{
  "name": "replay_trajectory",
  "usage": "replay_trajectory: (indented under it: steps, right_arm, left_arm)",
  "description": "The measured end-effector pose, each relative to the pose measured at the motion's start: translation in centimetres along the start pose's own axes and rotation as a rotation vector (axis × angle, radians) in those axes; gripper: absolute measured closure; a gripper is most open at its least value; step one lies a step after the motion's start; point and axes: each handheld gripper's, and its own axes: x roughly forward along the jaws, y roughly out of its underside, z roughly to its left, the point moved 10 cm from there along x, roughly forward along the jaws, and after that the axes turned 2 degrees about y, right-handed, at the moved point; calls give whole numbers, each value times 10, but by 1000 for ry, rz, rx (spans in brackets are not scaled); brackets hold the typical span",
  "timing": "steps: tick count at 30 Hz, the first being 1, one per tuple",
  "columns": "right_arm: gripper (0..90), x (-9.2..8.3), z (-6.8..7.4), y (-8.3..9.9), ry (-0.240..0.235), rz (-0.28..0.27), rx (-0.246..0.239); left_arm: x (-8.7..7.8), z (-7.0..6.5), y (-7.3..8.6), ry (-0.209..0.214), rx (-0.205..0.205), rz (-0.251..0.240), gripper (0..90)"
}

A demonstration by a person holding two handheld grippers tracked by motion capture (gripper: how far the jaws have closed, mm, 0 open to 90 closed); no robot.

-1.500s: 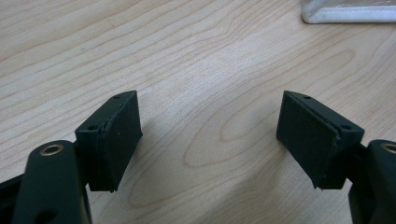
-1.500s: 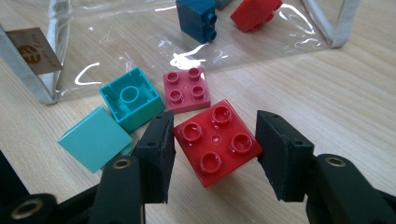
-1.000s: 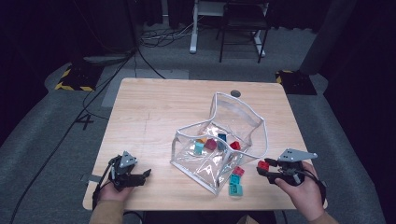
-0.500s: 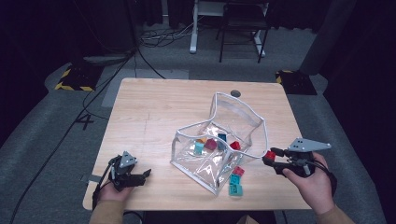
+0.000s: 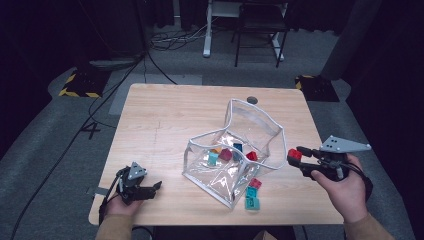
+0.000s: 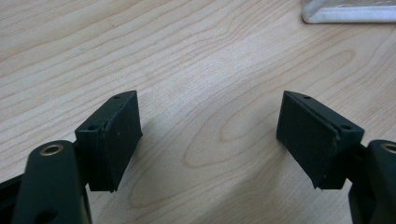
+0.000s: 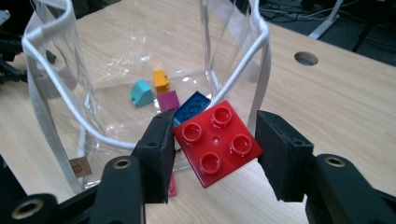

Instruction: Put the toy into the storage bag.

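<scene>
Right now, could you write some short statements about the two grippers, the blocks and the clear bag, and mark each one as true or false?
1. The right gripper holds a red block. True.
2. The left gripper grips a teal block. False: its jaws are open with only bare table between them.
3. The clear bag holds several blocks. True.
4. All blocks are inside the bag. False: two teal blocks and one red lie on the table beside it.
</scene>
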Motion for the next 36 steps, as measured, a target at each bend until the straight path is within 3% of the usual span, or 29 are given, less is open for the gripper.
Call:
replay_trajectory:
  steps: [18, 27, 36]
  right_arm:
    - [494, 4, 6, -57, -27, -51, -53]
    - [494, 23, 20, -76, -67, -43, -82]
    - [494, 51, 27, -89, -88, -29, -70]
  left_arm:
    - [0, 0, 0, 2, -1, -3, 223]
    - [0, 0, 0, 3, -1, -3, 223]
    - [0, 0, 0, 3, -1, -2, 223]
